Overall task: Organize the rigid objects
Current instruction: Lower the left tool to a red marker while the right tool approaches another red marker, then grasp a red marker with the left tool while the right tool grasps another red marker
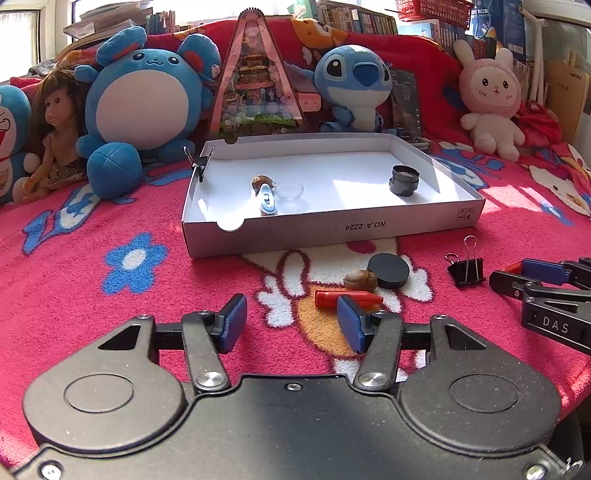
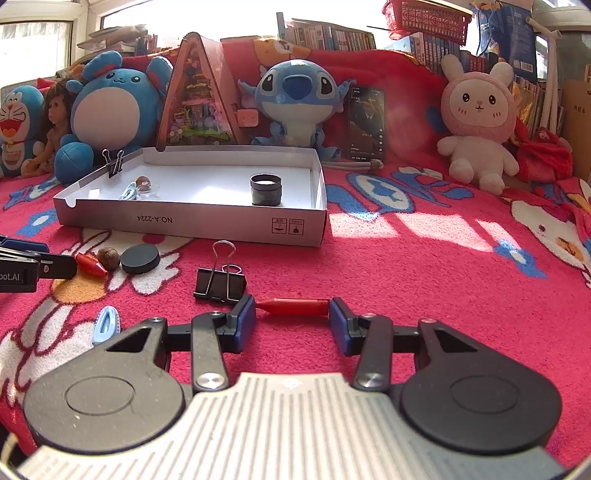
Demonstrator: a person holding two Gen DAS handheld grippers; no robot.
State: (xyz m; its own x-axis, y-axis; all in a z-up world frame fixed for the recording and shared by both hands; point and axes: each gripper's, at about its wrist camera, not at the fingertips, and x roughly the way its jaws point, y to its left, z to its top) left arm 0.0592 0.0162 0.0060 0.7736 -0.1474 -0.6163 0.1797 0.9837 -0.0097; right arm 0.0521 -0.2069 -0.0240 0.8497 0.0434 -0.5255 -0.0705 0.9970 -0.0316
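A white cardboard box lid [image 1: 332,227] [image 2: 207,223] lies on the red blanket, holding a black lens ring [image 1: 405,180] [image 2: 266,189], a small glass dish [image 1: 290,192], a nut and a blue clip [image 1: 266,201]; a black binder clip [image 1: 200,162] grips its rim. In front lie a red cap [image 1: 349,298] [image 2: 90,264], a nut [image 1: 360,279] [image 2: 108,256], a black disc [image 1: 389,271] [image 2: 140,258] and a binder clip [image 1: 466,267] [image 2: 219,282]. My left gripper [image 1: 291,323] is open, just short of the red cap. My right gripper [image 2: 291,321] is open around another red cap [image 2: 295,306].
Plush toys [image 1: 142,107] [image 2: 478,122], a doll [image 1: 55,133] and a triangular diorama [image 1: 255,81] line the back. A phone [image 2: 366,123] leans there. A light blue hair clip [image 2: 107,323] lies at the left in the right wrist view. Books and a red basket [image 2: 428,16] stand behind.
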